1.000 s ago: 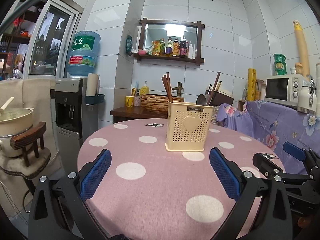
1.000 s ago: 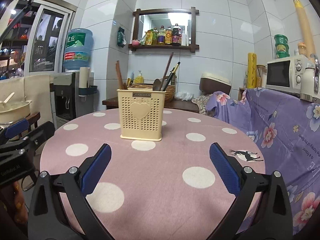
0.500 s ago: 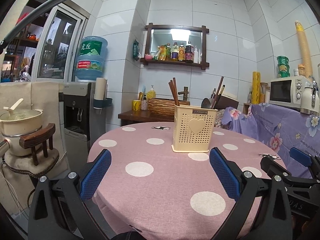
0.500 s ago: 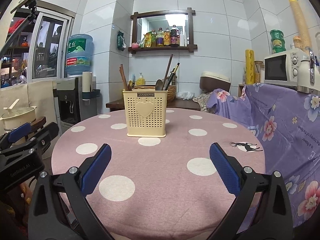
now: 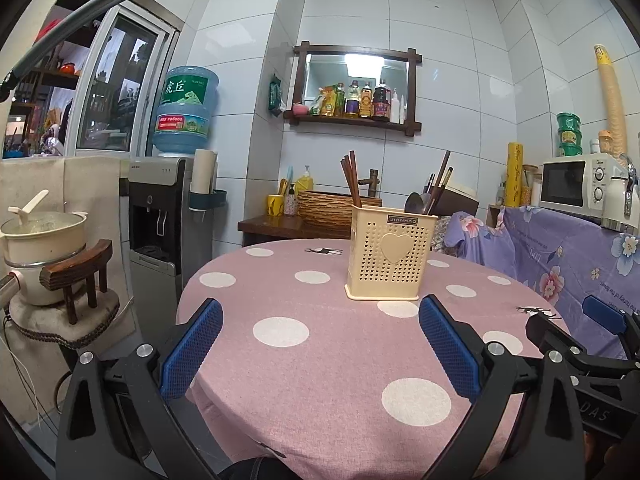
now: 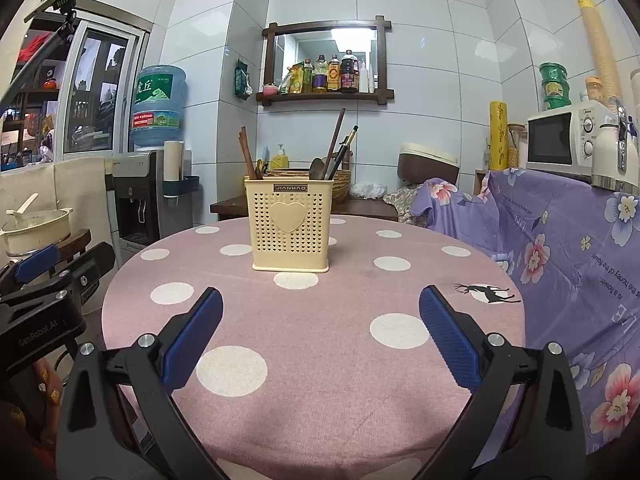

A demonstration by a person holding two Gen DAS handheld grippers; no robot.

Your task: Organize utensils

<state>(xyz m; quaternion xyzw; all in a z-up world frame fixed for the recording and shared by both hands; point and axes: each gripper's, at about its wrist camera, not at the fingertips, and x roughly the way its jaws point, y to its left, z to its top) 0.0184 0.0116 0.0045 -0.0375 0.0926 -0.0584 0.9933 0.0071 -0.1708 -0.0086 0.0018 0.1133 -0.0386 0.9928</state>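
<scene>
Both jaws short of caddy [image 6: 291, 225]

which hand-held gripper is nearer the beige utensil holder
Roughly equal; no clear winner. The left hand-held gripper sits back from the utensil holder, which is ahead to its right. The right hand-held gripper has it ahead to its left.

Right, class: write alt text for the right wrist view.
A cream utensil holder with chopsticks and a spoon stands on a pink polka-dot table. Open right tongs frame the foreground, empty; the left tongs sit at left.
</scene>
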